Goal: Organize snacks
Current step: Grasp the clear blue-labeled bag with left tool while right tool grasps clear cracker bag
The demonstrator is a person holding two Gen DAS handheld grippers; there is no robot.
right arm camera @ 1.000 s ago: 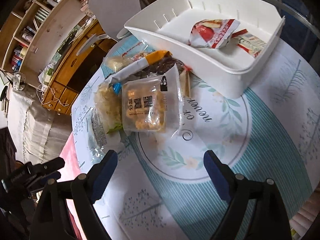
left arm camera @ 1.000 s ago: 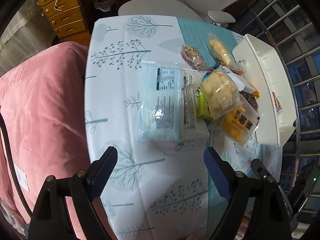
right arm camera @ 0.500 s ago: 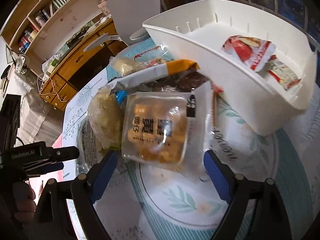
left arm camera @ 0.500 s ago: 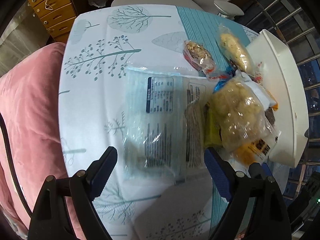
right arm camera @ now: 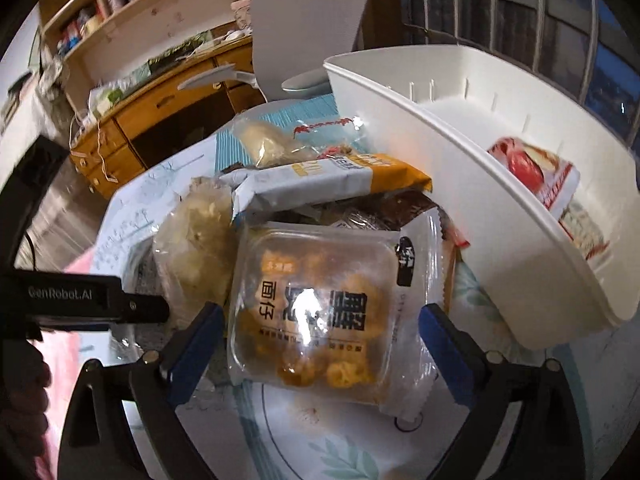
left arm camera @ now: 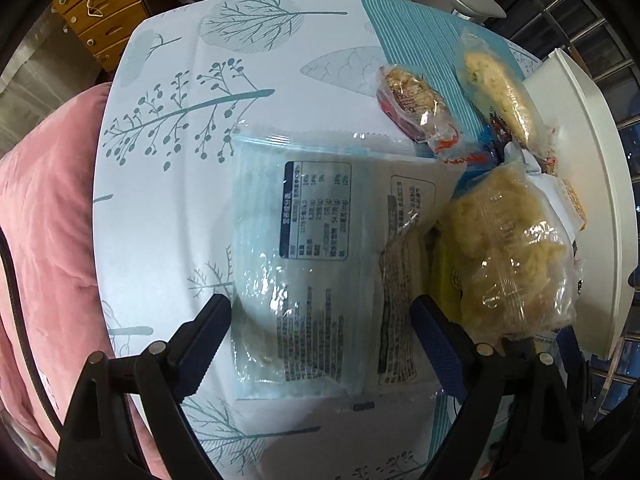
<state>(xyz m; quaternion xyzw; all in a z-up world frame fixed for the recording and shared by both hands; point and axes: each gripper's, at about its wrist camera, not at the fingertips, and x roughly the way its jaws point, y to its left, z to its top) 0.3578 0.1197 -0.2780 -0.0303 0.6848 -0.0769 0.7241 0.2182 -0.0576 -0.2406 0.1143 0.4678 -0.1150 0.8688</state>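
Observation:
My left gripper [left arm camera: 320,328] is open, its fingers on either side of a large flat pale-blue snack pack [left arm camera: 316,248] lying on the tablecloth. Beside the pack lies a clear bag of yellow puffs [left arm camera: 508,256]. My right gripper [right arm camera: 320,336] is open around a clear tray pack of orange fried snacks [right arm camera: 320,312]. Behind it lie a white-and-orange pack [right arm camera: 332,184] and the puff bag [right arm camera: 196,236]. The white basket [right arm camera: 500,216] to the right holds a red-and-white packet [right arm camera: 536,168].
Two more small bags [left arm camera: 416,104] [left arm camera: 496,88] lie at the table's far side. The basket's rim [left arm camera: 592,184] is at the right edge. A pink cushion [left arm camera: 44,240] borders the table's left. A grey chair [right arm camera: 308,28] and wooden drawers [right arm camera: 116,156] stand behind.
Both grippers have moved forward and down. The left now straddles the blue pack; the right now straddles the orange snack tray pack. Both stay open.

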